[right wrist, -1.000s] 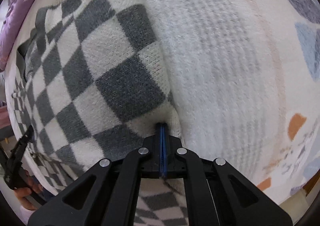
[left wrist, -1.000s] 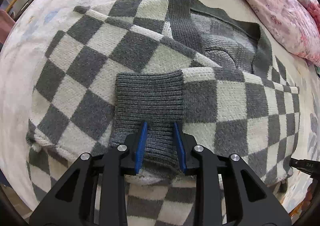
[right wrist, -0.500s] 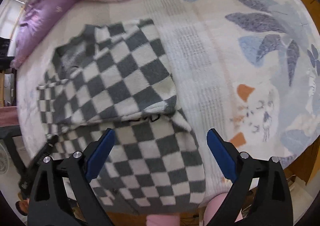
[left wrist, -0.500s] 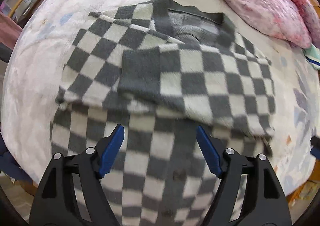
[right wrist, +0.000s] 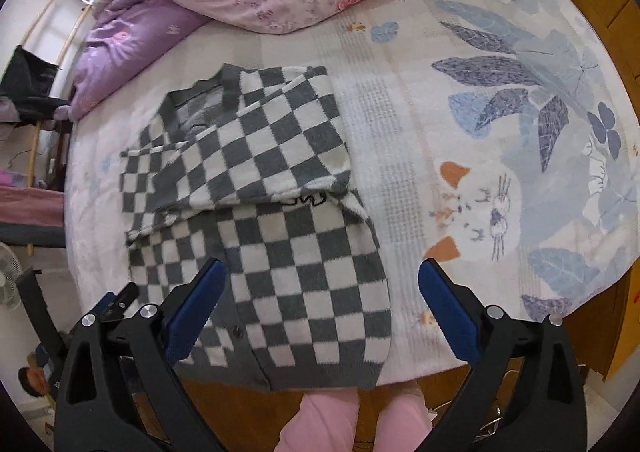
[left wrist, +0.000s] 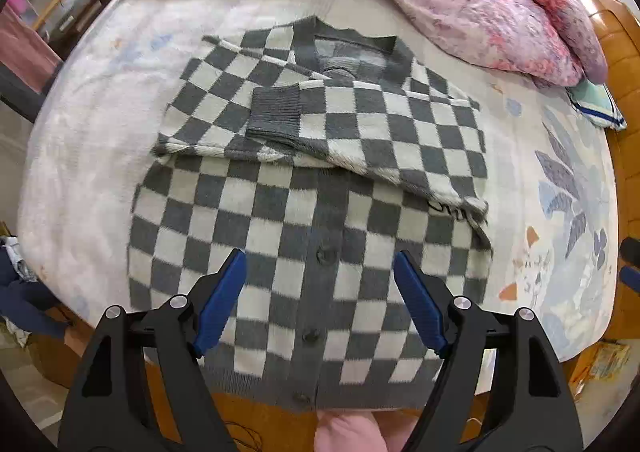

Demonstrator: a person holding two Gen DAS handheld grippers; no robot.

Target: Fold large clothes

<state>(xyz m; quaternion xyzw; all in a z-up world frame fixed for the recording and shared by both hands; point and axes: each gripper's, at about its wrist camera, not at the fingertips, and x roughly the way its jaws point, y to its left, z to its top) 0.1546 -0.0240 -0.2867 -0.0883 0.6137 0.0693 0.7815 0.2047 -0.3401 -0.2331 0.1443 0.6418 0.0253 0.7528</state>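
Bedding with a leaf print (right wrist: 500,156) carries the checkered cardigan (left wrist: 312,236), whose hem hangs over the near edge. Both sleeves lie folded across its chest; I judge the body fold remains. Above the hem, left gripper (left wrist: 320,300) and right gripper (right wrist: 320,308), jaws just opened wide, hold nothing.

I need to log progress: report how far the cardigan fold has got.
Done: both sleeves of the checkered cardigan lie crossed over its chest, ribbed cuff on top. In hand: nothing; the left gripper and right gripper hang open above it. Left: the buttoned lower half lies flat, unfolded, hem over the bed edge.
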